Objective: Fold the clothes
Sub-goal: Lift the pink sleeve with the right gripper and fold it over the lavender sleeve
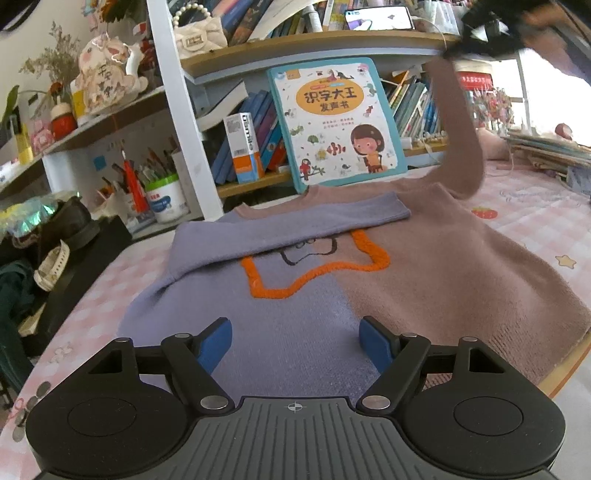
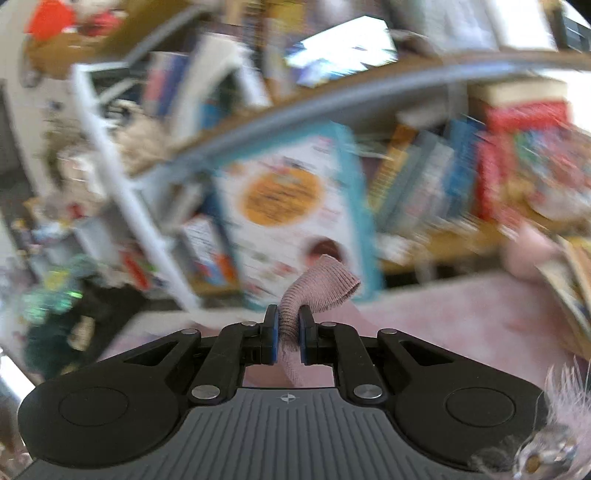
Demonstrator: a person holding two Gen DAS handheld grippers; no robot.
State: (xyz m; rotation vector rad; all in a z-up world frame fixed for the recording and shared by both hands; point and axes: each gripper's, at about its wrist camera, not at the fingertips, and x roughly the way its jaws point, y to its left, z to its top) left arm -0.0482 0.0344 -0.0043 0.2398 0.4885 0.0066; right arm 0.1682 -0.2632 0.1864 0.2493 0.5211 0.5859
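Observation:
A sweater (image 1: pixel 332 280), half lilac and half dusty pink with an orange outline on the chest, lies flat on the pink checked table (image 1: pixel 92 295). Its lilac sleeve (image 1: pixel 295 225) is folded across the chest. My left gripper (image 1: pixel 295 332) is open and empty just above the sweater's lower hem. My right gripper (image 2: pixel 288 325) is shut on the pink sleeve cuff (image 2: pixel 321 288). In the left wrist view the pink sleeve (image 1: pixel 461 140) rises from the shoulder to the right gripper (image 1: pixel 480 33) high at the top right. The right wrist view is motion-blurred.
A bookshelf (image 1: pixel 314 40) stands right behind the table, with a children's book (image 1: pixel 336 122) leaning against it near the sweater's collar. Pen pots (image 1: pixel 162 195) and clutter (image 1: pixel 44 236) sit at the left. Stacked books (image 1: pixel 546 147) lie at the far right.

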